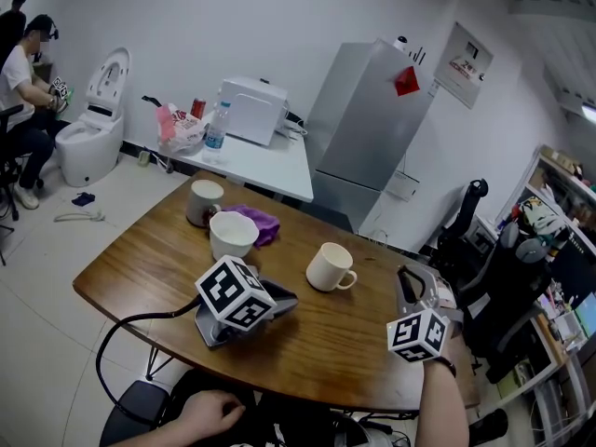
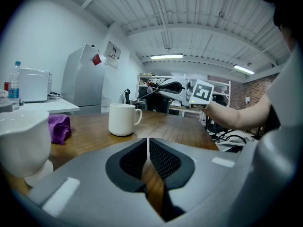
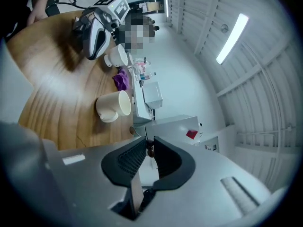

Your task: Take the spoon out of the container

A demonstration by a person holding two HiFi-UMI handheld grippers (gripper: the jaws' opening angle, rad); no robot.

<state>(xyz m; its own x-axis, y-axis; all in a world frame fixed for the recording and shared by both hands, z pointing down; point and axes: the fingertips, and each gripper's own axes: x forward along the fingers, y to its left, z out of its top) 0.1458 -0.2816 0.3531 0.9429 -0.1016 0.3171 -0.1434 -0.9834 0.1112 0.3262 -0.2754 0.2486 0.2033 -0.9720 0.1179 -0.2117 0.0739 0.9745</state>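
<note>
My right gripper is held up over the right end of the wooden table. In the right gripper view its jaws are shut on a thin flat strip that looks like the spoon, with a small brown bit at the tips. My left gripper lies on the table with no hand on it, and its jaws are shut on nothing. A white mug stands ahead of it. A white cup and a grey mug stand further left. No spoon shows in any of them.
A purple cloth lies beside the white cup. A black cable loops off the near table edge. Behind stand a white side table, a fridge, a toilet and a seated person. Chairs and shelves crowd the right.
</note>
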